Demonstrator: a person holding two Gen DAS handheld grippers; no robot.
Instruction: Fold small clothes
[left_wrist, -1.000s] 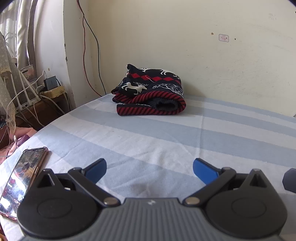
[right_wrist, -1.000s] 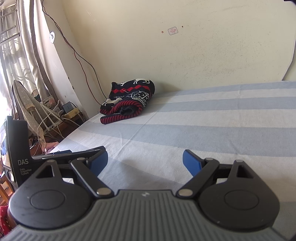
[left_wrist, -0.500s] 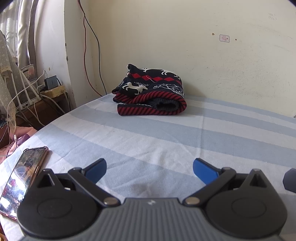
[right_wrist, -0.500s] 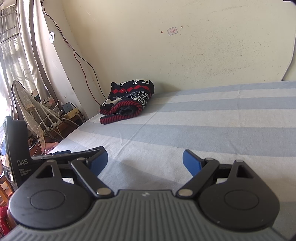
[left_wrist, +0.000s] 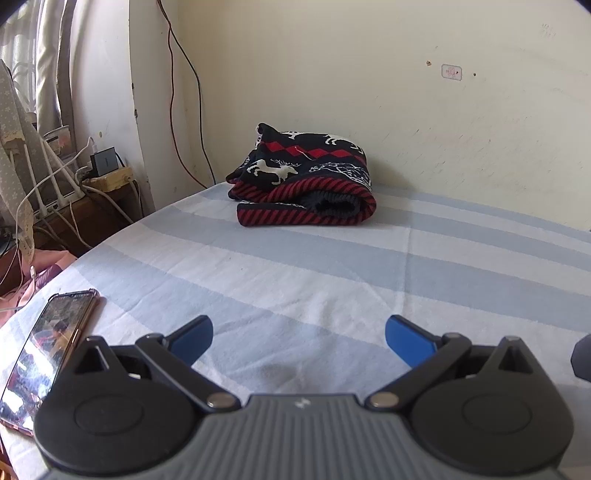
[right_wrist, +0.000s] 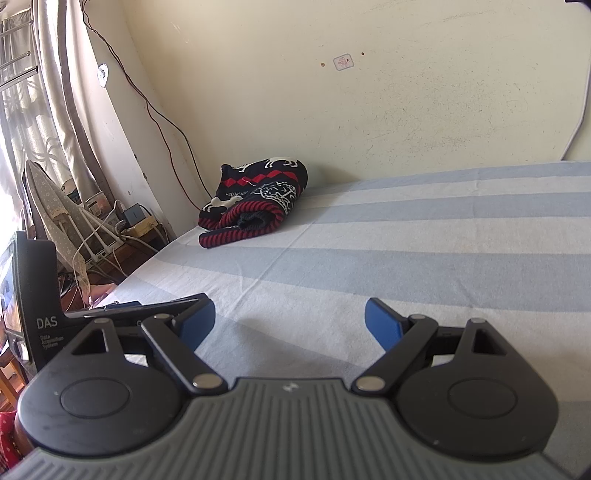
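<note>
Left gripper (left_wrist: 298, 338): blue-padded fingers (left_wrist: 192, 338) spread wide apart, nothing between them, held low over the striped bedsheet (left_wrist: 332, 280) at the 6 o'clock edge of the left wrist view. Right gripper (right_wrist: 290, 323): likewise spread wide, blue fingers (right_wrist: 382, 323) holding nothing, positioned above the same sheet (right_wrist: 406, 251). The garment, a dark knitted sweater (left_wrist: 304, 181) with red diamonds, white reindeer figures and a red-and-black striped hem, lies folded into a compact bundle on the far part of the bed, at about 12 o'clock from the left gripper and well apart from it. In the right wrist view the sweater (right_wrist: 255, 201) sits at roughly 11 o'clock, close to the wall (right_wrist: 369, 92), again well clear of the fingers. A smartphone (left_wrist: 44, 354) with a lit screen lies flat on the sheet at 9 o'clock of the left gripper, just beside its left housing. A red cable (left_wrist: 184, 96) runs down the wall at 11 o'clock, ending behind the bed near the sweater. A cluttered side stand with a charger block (left_wrist: 105, 164) and white cords occupies the 10 o'clock area. A black upright part marked "DAS" (right_wrist: 38, 295) stands at 9 o'clock in the right wrist view.
</note>
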